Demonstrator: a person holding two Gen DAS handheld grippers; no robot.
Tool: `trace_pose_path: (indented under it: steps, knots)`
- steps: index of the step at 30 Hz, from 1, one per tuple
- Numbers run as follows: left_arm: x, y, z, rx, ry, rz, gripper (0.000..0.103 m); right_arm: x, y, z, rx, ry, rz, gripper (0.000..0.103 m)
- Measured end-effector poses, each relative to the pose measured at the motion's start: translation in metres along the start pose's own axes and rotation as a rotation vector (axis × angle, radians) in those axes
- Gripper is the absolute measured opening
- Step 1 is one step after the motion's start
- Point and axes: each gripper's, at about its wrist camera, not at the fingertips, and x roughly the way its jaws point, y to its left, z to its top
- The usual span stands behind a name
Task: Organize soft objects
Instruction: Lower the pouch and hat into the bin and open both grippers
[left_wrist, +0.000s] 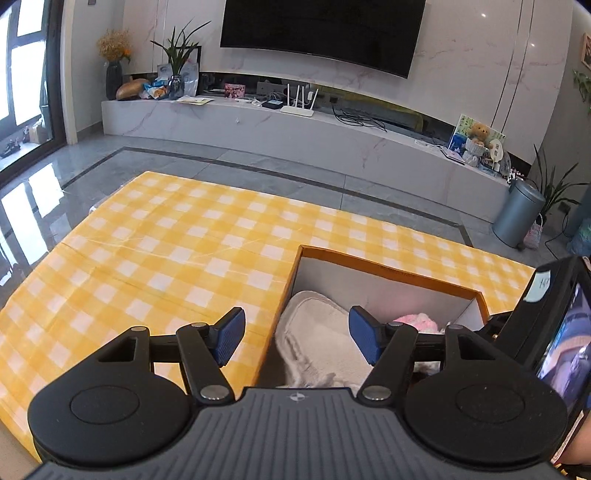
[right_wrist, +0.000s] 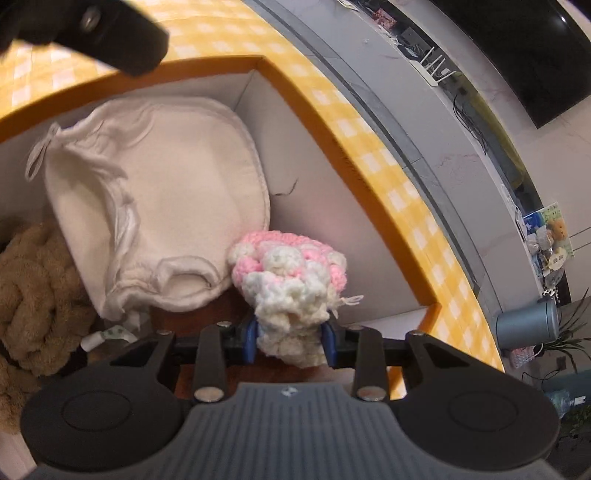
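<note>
A: Three soft things are lying in one orange-rimmed cardboard box with white inner walls (right_wrist: 369, 221): one cream drawstring cloth pouch (right_wrist: 166, 206), one pink-and-white crocheted yarn piece (right_wrist: 291, 280), and one tan knotted plush cushion (right_wrist: 33, 288) showing at the left edge of the right wrist view.

B: And the two grippers?

A: The right gripper (right_wrist: 291, 341) is reaching down into the box, its blue pads sitting against either side of the yarn piece's white lower end, so it is gripping that piece at a narrow spread. The left gripper (left_wrist: 297, 338) is hovering over the box's near left edge with its blue fingers (left_wrist: 231, 338) standing wide apart and nothing between them; the pouch is showing below the gap.

B: How is the box sitting?

A: It is resting on one yellow-and-white checked tablecloth (left_wrist: 166, 251). The pouch is filling the far left corner, leaning on the back wall. The yarn piece is sitting just beside the pouch's right edge, near the right-hand wall but apart from it. A strip of brown floor is showing between pouch and yarn.

B: Room to move?

A: The cloth to the left of the box is lying bare and broad. Inside, the free space is running along the right wall. One corner of the left gripper's body is crossing the top left of the right wrist view.
</note>
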Motion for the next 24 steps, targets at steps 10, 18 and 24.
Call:
trace_pose_path:
  steps: [10,18,24]
  knots:
    - [-0.021,-0.001,0.002,0.009,-0.072,0.009,0.088,-0.030,-0.004,-0.007,0.015,-0.108,-0.062,0.088]
    - [-0.039,0.003,0.005,-0.046,-0.114,0.011,0.088,-0.063,-0.014,-0.012,0.095,-0.272,-0.088,0.099]
    - [-0.063,-0.001,0.007,-0.034,-0.186,0.008,0.088,-0.082,-0.031,-0.011,0.206,-0.318,-0.070,0.099]
